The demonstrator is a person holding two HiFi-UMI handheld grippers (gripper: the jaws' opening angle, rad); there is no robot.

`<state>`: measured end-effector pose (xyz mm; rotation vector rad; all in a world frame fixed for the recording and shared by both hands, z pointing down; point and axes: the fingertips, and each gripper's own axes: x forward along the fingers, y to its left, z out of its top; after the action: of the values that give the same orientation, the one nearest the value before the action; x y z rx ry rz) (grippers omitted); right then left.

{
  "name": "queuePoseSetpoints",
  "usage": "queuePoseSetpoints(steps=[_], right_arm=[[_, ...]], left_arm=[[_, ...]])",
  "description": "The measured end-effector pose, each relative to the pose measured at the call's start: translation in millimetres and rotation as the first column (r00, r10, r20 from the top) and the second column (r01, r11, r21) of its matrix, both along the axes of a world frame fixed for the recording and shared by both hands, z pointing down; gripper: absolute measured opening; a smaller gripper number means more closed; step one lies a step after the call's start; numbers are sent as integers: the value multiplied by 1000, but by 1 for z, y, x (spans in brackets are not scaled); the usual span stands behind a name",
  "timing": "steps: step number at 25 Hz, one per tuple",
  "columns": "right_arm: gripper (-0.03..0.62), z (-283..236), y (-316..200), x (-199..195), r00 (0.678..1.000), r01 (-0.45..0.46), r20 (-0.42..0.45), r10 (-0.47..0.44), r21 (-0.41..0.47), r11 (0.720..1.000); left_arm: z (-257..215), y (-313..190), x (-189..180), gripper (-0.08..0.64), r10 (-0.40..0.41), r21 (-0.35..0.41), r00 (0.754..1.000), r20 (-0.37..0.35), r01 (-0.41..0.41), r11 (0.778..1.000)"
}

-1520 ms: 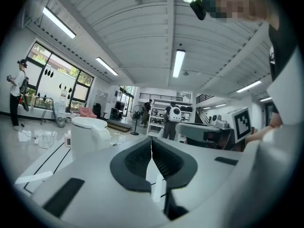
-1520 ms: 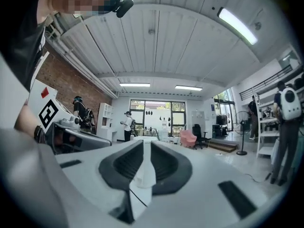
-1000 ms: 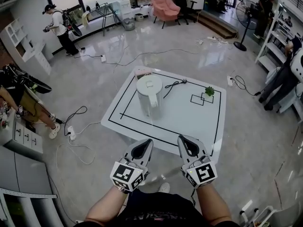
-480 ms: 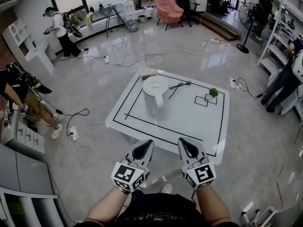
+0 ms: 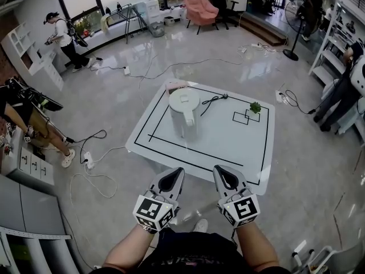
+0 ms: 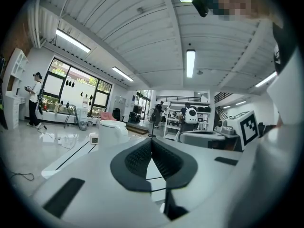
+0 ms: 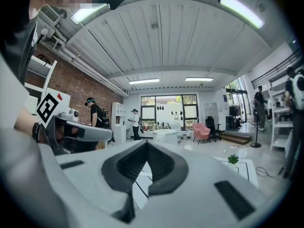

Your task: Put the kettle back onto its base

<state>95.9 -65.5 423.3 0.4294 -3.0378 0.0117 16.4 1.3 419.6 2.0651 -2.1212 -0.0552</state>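
Both the left gripper (image 5: 173, 174) and right gripper (image 5: 223, 174) are pinched shut, nothing gripped. The kettle (image 5: 184, 112) is parked upright well ahead of them, nearer the left one. Likely rigid, slick-sided, heavy if filled, so the handle should be grabbed.

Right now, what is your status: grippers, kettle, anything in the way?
Left gripper, right gripper shut, empty, short of the table. Kettle upright on table, untouched. Cable lies beside kettle; path looks clear.
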Motion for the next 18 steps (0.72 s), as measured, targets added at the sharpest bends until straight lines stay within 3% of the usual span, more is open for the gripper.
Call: queuePoseSetpoints(steps=[18], right_arm=[[2, -1, 3, 12, 1000, 19, 10, -19, -5, 1000]], left_arm=[[-4, 3, 17, 5, -6, -3, 1000, 18, 6, 1000]])
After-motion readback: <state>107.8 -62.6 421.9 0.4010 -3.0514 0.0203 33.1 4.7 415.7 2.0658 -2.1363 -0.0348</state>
